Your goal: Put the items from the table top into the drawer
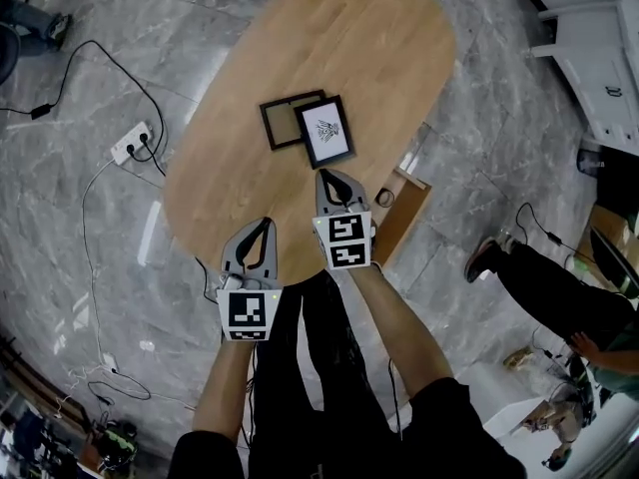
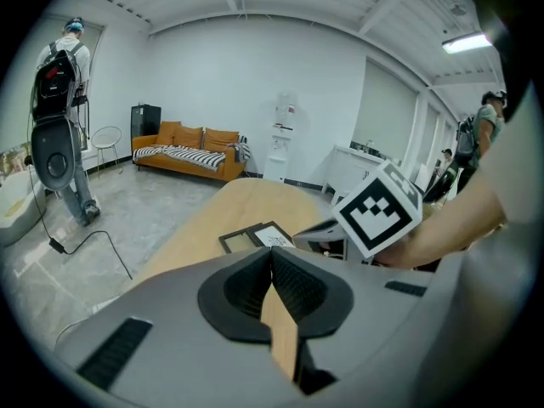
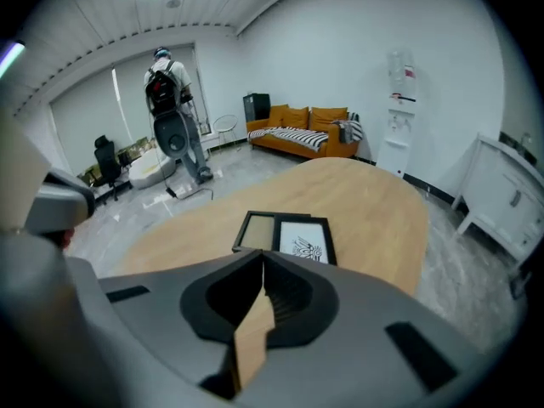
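The right gripper is clenched with nothing in it, the jaws pressed together at their tips. It points down at the wooden counter, just short of the near edge of the picture frame with the white print. Whether it touches the counter I cannot tell from here. The left gripper is clenched and empty too. It sits further back and to the left, over the near rim of the counter, well apart from both frames.

The print frame lies flat near the middle of the counter. Touching it on its left is a second dark frame with a plain tan backing, set a little further from the person. From the right gripper's own camera the two frames show directly beyond the closed jaws, the tan one on the left and the print on the right.

The drawer stands open at the counter's right side, just beside the right gripper. A small ring-shaped thing lies inside it. Both frames are on the counter top, outside the drawer.
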Action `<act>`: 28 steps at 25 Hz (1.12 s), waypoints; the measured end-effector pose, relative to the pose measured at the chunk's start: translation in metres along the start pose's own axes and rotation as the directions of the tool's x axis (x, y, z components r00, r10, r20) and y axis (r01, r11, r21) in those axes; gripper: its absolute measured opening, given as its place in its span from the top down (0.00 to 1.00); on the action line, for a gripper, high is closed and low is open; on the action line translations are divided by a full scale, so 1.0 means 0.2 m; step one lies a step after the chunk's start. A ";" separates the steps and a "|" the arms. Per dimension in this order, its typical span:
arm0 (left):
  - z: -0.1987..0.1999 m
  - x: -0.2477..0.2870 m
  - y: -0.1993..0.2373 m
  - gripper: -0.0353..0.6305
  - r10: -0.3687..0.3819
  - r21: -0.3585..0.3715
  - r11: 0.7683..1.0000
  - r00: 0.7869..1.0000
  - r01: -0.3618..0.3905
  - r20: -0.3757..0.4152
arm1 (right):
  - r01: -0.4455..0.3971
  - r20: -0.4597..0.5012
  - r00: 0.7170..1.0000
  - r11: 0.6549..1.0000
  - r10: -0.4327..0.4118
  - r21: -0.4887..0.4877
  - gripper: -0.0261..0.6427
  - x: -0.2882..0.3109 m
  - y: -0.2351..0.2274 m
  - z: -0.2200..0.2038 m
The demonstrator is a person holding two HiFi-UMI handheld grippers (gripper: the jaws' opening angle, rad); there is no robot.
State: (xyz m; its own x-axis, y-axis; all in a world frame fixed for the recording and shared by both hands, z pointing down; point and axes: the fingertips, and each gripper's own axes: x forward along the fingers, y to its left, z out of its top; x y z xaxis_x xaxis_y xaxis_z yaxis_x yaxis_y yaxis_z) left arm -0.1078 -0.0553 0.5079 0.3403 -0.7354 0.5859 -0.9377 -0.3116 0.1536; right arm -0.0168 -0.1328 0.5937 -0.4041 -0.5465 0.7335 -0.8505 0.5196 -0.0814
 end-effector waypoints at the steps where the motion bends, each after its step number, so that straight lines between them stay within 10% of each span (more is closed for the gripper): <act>1: -0.01 0.00 0.01 0.93 0.002 -0.002 1.000 1.000 -0.002 -0.003 | -0.017 -0.019 1.000 1.000 0.017 -0.018 0.94 0.04 0.03 -0.01; 10: -0.14 -0.04 0.04 0.93 -0.001 -0.042 0.999 0.999 -0.001 -0.048 | -0.003 -0.146 0.989 0.996 -0.011 -0.092 0.73 0.29 0.02 -0.11; 28: -0.27 -0.08 0.15 0.93 0.032 -0.077 0.996 0.996 -0.038 -0.079 | 0.065 -0.238 0.967 0.993 -0.086 -0.095 0.86 0.43 -0.07 -0.23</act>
State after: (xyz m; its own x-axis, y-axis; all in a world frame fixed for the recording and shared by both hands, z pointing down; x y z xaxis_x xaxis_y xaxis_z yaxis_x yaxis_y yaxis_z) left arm -0.1448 -0.0195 0.5462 0.3039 -0.6954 0.6512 -0.9525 -0.2361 0.1924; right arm -0.0247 -0.1562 0.6898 -0.2375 -0.4175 0.8771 -0.8391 0.5431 0.0314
